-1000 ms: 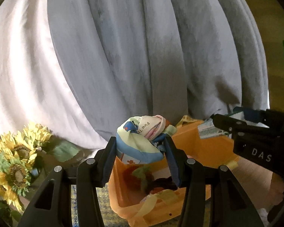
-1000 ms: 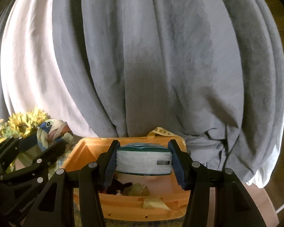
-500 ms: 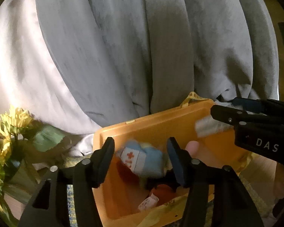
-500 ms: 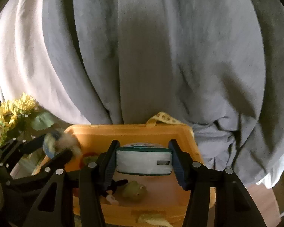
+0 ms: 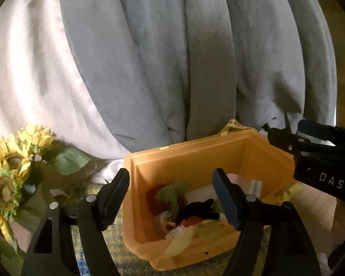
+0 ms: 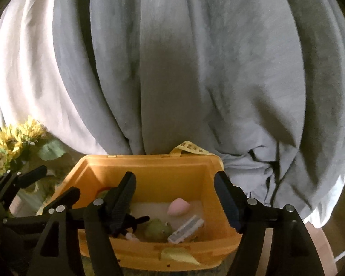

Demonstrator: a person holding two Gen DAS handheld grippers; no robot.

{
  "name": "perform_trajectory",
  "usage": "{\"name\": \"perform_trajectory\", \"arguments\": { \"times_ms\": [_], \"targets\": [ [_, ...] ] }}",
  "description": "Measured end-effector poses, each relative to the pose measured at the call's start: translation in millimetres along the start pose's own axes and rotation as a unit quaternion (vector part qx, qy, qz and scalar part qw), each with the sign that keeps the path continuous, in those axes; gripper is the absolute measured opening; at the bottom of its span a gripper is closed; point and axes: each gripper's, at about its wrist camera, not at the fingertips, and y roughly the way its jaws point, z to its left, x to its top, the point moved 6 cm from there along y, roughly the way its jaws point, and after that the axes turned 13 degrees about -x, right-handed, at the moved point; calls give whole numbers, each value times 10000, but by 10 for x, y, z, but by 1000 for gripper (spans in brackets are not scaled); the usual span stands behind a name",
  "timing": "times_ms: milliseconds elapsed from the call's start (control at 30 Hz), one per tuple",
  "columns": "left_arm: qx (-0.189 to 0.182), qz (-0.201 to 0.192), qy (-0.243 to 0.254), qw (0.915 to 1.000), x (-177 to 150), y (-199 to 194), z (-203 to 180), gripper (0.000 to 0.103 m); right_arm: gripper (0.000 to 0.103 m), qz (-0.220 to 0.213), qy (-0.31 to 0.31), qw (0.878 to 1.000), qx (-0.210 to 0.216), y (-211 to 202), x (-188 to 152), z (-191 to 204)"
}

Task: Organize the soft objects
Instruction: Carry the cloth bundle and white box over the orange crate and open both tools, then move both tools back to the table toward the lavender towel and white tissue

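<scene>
Left wrist view: left claw (image 5: 171, 192) spread apart, empty, over orange bin (image 5: 195, 151); soft toys piled inside, black plush (image 5: 201, 208) near middle. Sunflowers (image 5: 9, 172) left. Right wrist view: right claw (image 6: 174, 194) apart, empty, above same bin; pink plush (image 6: 178, 205), green plush (image 6: 157, 228), white pouch (image 6: 186, 228) inside.
</scene>
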Motion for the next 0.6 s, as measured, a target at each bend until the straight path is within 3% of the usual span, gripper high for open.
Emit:
{"name": "perform_trajectory", "arguments": {
  "times_ms": [267,600],
  "targets": [
    [26,-271,25,9996,67,-475,-164,77,76,-292,8,9995,-132,-439,55,-124],
    [-129,-406,206,9989,12,-918,-474,79,76,-362,85,9982,-463,-886,-51,-396]
  ]
}}
